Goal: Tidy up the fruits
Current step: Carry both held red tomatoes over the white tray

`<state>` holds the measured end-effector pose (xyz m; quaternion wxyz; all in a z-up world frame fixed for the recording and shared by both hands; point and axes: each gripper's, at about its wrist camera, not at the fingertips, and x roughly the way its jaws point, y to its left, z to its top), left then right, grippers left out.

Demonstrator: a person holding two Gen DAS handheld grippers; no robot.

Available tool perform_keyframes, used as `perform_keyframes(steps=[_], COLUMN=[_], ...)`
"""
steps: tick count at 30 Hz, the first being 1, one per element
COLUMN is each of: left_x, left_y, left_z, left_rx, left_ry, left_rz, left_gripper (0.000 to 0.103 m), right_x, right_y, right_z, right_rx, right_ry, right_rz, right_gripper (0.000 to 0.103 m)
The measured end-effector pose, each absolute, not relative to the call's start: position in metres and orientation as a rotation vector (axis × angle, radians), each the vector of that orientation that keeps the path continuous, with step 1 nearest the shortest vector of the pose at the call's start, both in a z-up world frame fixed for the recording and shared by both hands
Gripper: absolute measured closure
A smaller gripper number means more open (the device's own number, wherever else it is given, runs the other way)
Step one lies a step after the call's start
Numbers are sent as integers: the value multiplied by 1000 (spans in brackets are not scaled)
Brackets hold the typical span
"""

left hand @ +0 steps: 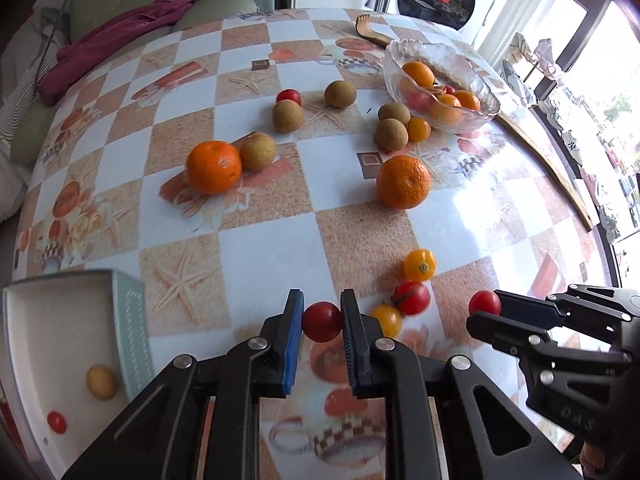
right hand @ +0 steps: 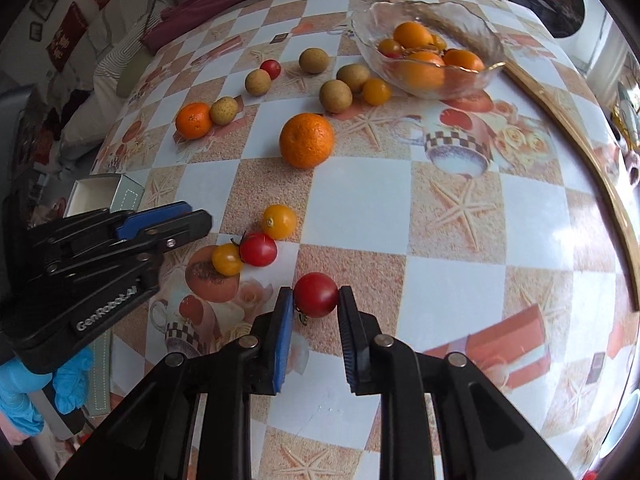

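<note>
In the left wrist view the left gripper (left hand: 322, 322) pinches a red cherry tomato (left hand: 322, 321) between its fingers, likely bound for the white tray (left hand: 120, 280) beside it, while in the right wrist view the right gripper (right hand: 316, 300) clasps another red tomato (right hand: 316, 294) against the tabletop (right hand: 440, 200), probably sorting too.

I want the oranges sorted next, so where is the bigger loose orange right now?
In the left wrist view the bigger orange sits right of centre on the table, just nearer than two brown fruits beside the glass bowl.
</note>
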<state>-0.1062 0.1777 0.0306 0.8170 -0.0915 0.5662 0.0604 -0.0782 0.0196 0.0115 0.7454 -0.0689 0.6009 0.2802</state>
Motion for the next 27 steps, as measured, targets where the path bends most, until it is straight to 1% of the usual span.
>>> perform_keyframes(steps=[11, 27], left_x=[-147, -200], left_y=[193, 253], left_z=[59, 73], left_rx=[-257, -338], left_ry=[1176, 1154], left_rz=[181, 316], left_gripper=[83, 83], right_x=[-95, -117], right_y=[19, 72], right_z=[24, 37], right_rx=[-126, -195], right_ry=[1338, 1329], right_rz=[593, 674], right_gripper=[79, 79])
